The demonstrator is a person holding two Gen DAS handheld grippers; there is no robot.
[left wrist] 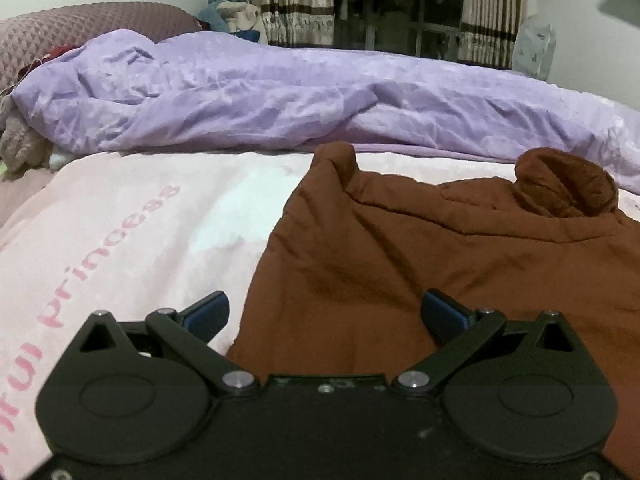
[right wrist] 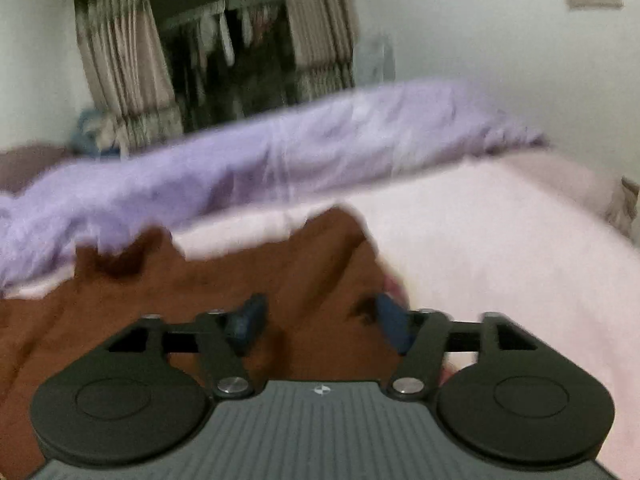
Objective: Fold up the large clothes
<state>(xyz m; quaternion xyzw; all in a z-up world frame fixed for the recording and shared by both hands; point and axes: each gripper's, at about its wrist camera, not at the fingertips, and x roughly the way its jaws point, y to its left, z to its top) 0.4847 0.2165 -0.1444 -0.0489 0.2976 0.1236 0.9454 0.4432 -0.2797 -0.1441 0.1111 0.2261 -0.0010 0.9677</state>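
A large brown garment [left wrist: 420, 248] lies spread on a pink bedsheet [left wrist: 132, 232]; its collar or cuff opening stands up at the far right. My left gripper [left wrist: 326, 312] is open and empty, low over the garment's left edge. In the right wrist view the same brown garment [right wrist: 240, 280] lies below my right gripper [right wrist: 320, 320], which is open and empty over the garment's right part. This view is blurred by motion.
A crumpled lilac duvet [left wrist: 280, 96] lies across the far side of the bed, and also shows in the right wrist view [right wrist: 260, 152]. A mauve headboard cushion [left wrist: 80, 24] is at far left. Curtains [left wrist: 296, 0] and a wardrobe stand behind the bed.
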